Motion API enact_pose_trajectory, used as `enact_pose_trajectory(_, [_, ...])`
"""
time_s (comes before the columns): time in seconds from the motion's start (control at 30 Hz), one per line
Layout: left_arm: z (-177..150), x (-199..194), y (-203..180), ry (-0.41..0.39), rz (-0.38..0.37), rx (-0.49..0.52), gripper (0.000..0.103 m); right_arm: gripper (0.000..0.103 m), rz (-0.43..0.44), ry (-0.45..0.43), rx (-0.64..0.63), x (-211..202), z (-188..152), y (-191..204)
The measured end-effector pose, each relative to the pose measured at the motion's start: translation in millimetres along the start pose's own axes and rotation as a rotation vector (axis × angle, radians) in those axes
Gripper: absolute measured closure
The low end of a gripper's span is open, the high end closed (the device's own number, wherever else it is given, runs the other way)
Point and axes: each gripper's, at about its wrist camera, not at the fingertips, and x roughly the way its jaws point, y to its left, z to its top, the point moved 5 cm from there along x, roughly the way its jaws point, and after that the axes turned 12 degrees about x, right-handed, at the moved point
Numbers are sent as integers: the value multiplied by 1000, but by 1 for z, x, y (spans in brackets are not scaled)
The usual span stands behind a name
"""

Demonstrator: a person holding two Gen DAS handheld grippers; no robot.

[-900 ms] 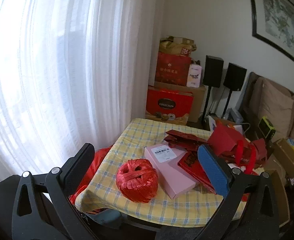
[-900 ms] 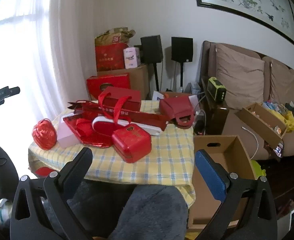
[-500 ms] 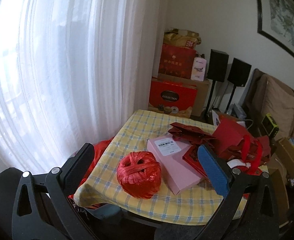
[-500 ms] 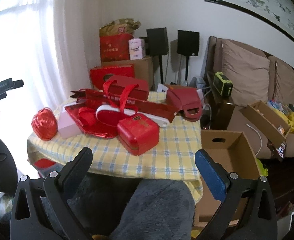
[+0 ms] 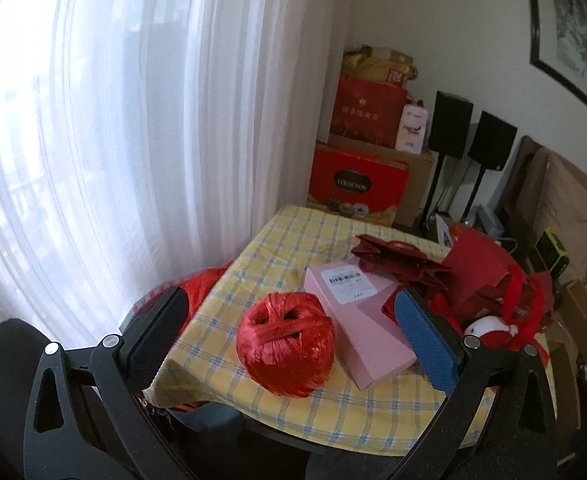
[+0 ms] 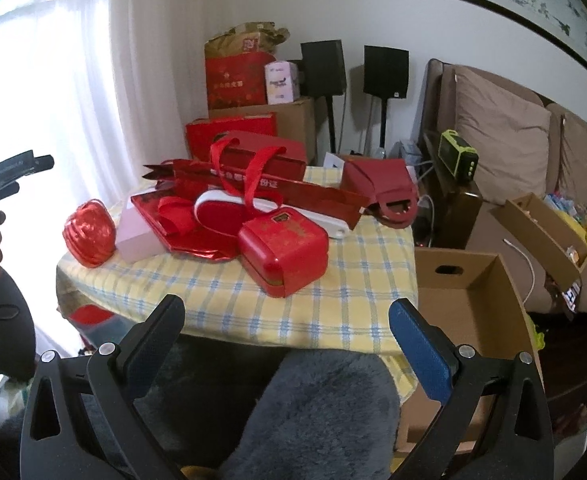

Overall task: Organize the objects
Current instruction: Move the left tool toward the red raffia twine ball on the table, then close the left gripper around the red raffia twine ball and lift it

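Left tongs [image 5: 289, 328] spread wide, nothing between them; right tongs [image 6: 285, 332] likewise wide apart and empty, held short of the table [image 6: 333, 292]. Table covered in yellow-and-blue checked cloth, soft folds at the edge. Ball of red raffia [image 5: 285, 348], glossy, roughly spherical, strands crossed, sits at the near-left corner of the table, framed by the left fingers. Touching it on the right: flat pink box [image 5: 359, 320], matte card, white barcode label on top. Rounded red tin [image 6: 283, 250], smooth, with gold print on the lid, sits nearest the right tongs. Behind it, a pile of shiny red foil bags [image 6: 181, 220] and a white-edged red case under fabric handles. Right view only: open cardboard box [image 6: 465, 304] on the floor beside the table, grey plush surface below the tongs, sofa cushions. Left view only: sheer white curtain [image 5: 133, 140].
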Motion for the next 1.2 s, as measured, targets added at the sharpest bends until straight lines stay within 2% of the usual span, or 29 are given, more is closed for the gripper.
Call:
enact_pose_trajectory(0.1, [-5,6,-7,19,-23,19,0,0,-18,6,3,2,-1,-3])
enact_pose_trajectory(0.27, [-23,32,-24,101,-55,74,0,0,-19,35,35,10,-5,-9])
enact_pose_trajectory(0.33, [-31,43,-25,131,-57,57,0,0,-21,45,38,12,-8,-10])
enact_pose_trajectory(0.43, [-33,53,-31,134,-79,20,1,0,-24,49,37,15,-10,-11])
enact_pose_trajectory(0.63, [-52,79,-47,172,-38,107,0,0,-21,68,32,20,-14,-9])
enact_pose_trajectory(0.7, [-57,83,-48,156,17,139,0,0,-19,67,28,20,-14,-8])
enact_pose_trajectory(0.9, [-63,93,-48,137,93,208,0,0,-21,73,42,21,-14,-11])
enact_pose_trajectory(1.07, [-62,90,-34,120,87,151,0,1,-22,74,47,21,-14,-13])
enact_pose_trajectory(1.2, [-63,92,-17,118,136,76,0,1,-24,75,48,22,-14,-14])
